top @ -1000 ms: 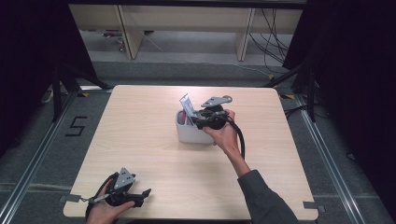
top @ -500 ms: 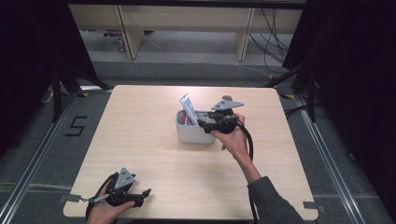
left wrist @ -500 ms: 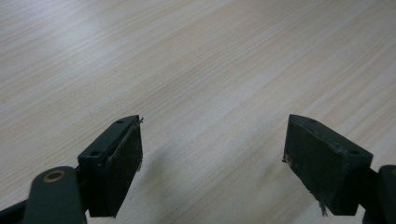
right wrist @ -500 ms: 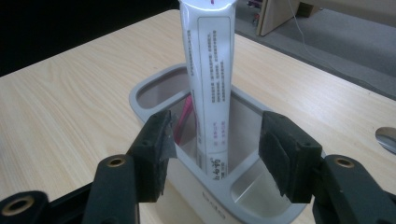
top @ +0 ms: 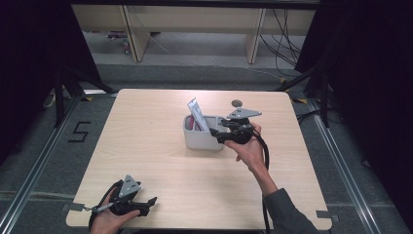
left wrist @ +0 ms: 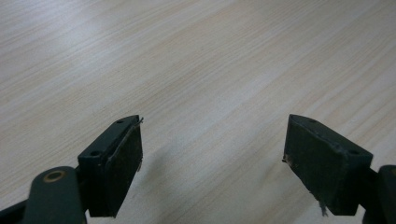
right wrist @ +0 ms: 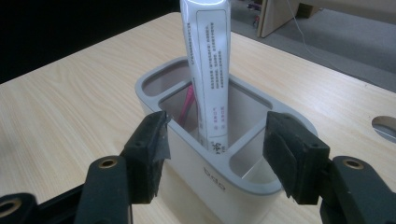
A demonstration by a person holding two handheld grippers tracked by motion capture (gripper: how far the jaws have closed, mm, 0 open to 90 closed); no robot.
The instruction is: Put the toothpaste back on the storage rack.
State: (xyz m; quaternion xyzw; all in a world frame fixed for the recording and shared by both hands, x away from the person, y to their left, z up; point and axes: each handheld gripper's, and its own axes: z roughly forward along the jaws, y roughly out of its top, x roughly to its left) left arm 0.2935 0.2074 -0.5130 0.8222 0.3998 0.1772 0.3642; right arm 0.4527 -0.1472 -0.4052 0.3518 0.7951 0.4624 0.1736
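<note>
A pale grey holder [top: 202,141] with three compartments stands near the table's middle. A white toothpaste tube [top: 196,113] stands upright in its middle compartment [right wrist: 208,70], with something thin and pink [right wrist: 186,105] behind it. My right gripper [top: 217,135] is just right of the holder, its jaws pointing at it. In the right gripper view this gripper [right wrist: 212,126] is open, its pads [right wrist: 150,144] flanking the holder's near end [right wrist: 210,179] without touching it. My left gripper [top: 148,207] rests at the front left edge, open over bare wood [left wrist: 214,123].
The light wooden table [top: 146,146] has a round cable hole [top: 237,103] behind the holder, also seen at the right edge as the hole [right wrist: 385,127]. Dark floor and metal rails surround the table. Desk legs and cables lie beyond the far edge.
My right gripper has drawn back to the right, from over the holder to beside it. The tube stays standing in the holder. The left gripper has not moved.
</note>
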